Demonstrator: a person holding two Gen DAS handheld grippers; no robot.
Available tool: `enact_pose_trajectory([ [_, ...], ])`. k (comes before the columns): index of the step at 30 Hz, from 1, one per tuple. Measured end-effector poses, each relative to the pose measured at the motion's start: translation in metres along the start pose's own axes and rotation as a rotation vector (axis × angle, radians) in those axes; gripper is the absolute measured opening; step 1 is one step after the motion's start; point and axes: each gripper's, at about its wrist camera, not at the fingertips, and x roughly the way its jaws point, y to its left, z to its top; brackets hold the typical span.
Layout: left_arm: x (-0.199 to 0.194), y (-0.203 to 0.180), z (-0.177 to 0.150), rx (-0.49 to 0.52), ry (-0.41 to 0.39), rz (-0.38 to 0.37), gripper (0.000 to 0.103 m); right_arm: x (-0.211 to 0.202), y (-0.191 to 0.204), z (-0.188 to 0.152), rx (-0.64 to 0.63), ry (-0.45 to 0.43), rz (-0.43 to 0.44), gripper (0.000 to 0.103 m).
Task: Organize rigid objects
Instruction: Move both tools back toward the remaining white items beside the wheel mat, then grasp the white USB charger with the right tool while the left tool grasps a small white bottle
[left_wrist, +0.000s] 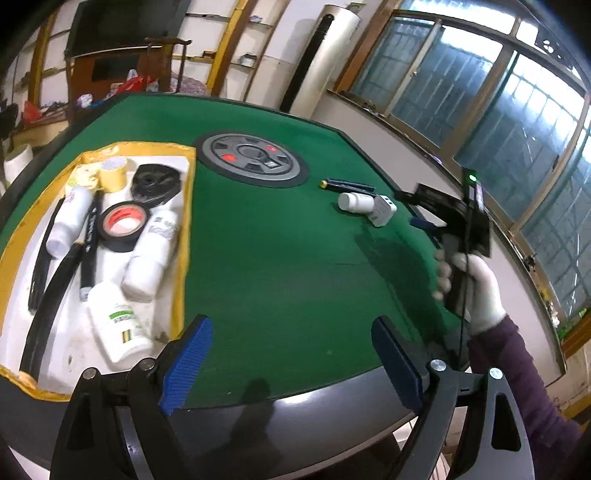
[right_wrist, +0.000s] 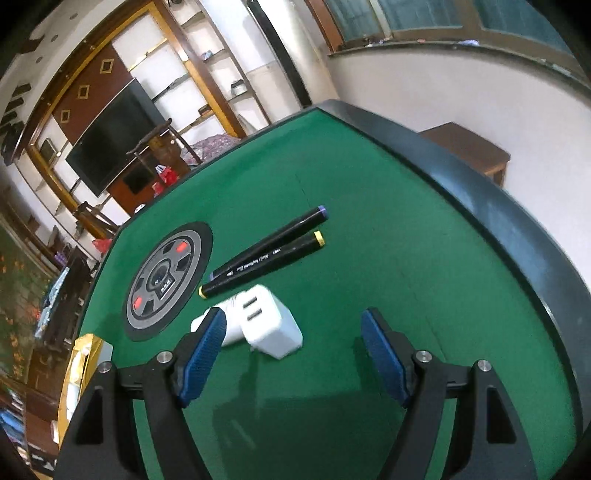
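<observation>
The left hand-held gripper (left_wrist: 291, 358) hangs low with its two blue-padded fingers (left_wrist: 188, 362) spread wide apart, nothing between them. The right hand-held gripper (right_wrist: 293, 356) is likewise spread wide, its blue pads (right_wrist: 384, 354) gripping nothing. Seen from the left wrist view, the person's right hand (left_wrist: 472, 291), in a white glove, wraps around that tool's black handle, a dark purple sleeve (left_wrist: 517, 373) covering the forearm behind it.

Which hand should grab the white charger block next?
Probably the right. The right gripper is open, with the white charger lying just ahead of its fingers on the green table. The left gripper is open too, but sits nearer the tray, far from the charger.
</observation>
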Motion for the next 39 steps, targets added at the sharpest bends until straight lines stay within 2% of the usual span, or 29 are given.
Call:
enact_pose_trajectory([
  [3,0.002,-0.010,0.004,0.049,-0.004,0.000,0.090,0.015,0.009,0.001,-0.023,0.027,0.029,0.075],
  [8,0.015,-0.022,0.017,0.067,0.022,-0.003,0.090,0.032,0.014,-0.005,-0.070,0.044,-0.002,0.074],
  [9,0.020,-0.024,0.021,0.060,0.035,-0.012,0.090,0.030,0.014,-0.007,-0.079,0.040,-0.009,0.060],
  [10,0.024,-0.025,0.025,0.056,0.041,-0.017,0.090,0.030,0.013,-0.008,-0.086,0.041,0.004,0.033],
  [12,0.034,-0.032,0.036,0.058,0.047,-0.023,0.090,0.027,0.011,-0.008,-0.083,0.047,0.014,0.025],
  [16,0.064,-0.064,0.065,0.163,0.021,0.006,0.090,0.016,0.000,-0.014,-0.057,0.030,0.015,0.025],
  [19,0.104,-0.100,0.086,0.319,0.011,0.031,0.090,0.013,-0.016,-0.014,0.020,0.036,0.070,0.025],
  [22,0.154,-0.126,0.104,0.427,0.064,0.034,0.090,0.011,-0.031,-0.013,0.090,0.039,0.109,0.026],
  [25,0.198,-0.140,0.117,0.480,0.124,0.035,0.090,0.007,-0.046,-0.012,0.151,0.031,0.129,0.027],
  [27,0.224,-0.149,0.123,0.529,0.147,0.076,0.090,0.006,-0.056,-0.012,0.197,0.028,0.144,0.029],
  [33,0.263,-0.160,0.135,0.585,0.194,0.107,0.087,0.007,-0.063,-0.015,0.244,0.032,0.144,0.032],
  [34,0.268,-0.159,0.137,0.577,0.203,0.109,0.085,0.007,-0.063,-0.014,0.241,0.032,0.142,0.032],
  [37,0.277,-0.153,0.137,0.543,0.228,0.122,0.063,0.007,-0.061,-0.013,0.237,0.028,0.132,0.032],
  [38,0.276,-0.149,0.135,0.526,0.234,0.107,0.044,0.007,-0.062,-0.013,0.238,0.028,0.133,0.032],
  [39,0.273,-0.143,0.136,0.486,0.243,0.071,0.035,0.007,-0.062,-0.013,0.240,0.027,0.132,0.032],
])
